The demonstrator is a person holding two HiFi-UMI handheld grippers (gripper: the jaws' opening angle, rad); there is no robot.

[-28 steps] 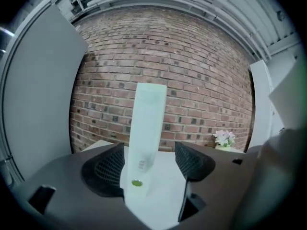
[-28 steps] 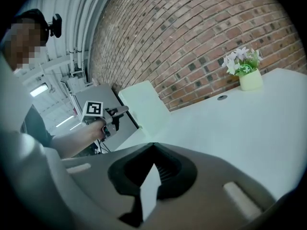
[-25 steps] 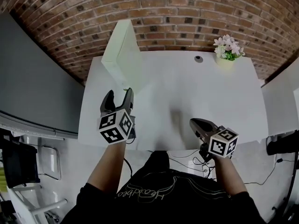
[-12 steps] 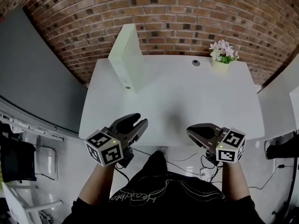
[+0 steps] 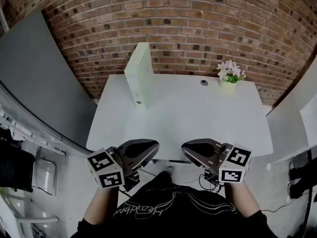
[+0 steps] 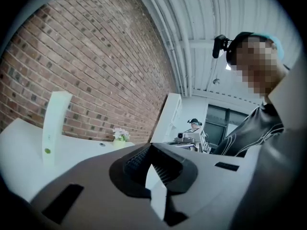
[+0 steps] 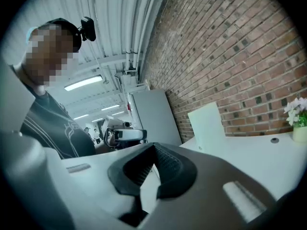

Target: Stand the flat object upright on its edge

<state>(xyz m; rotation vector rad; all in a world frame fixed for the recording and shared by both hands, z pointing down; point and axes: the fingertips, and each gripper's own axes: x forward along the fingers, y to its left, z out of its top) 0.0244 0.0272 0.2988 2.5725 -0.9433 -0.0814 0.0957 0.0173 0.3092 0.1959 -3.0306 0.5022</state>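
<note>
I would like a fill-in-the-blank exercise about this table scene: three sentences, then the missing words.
1. The flat object stands ____ on its edge on the table.
2. The flower pot sits near the table's rear ____ corner.
3. The left tongs and the right tongs are both ____ and hold nothing.

Missing words: upright; right; shut

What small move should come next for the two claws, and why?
Probably just rest them: the white flat object already stands upright on its edge on the table, and the left claw and right claw are shut, empty and clear of it.
</note>
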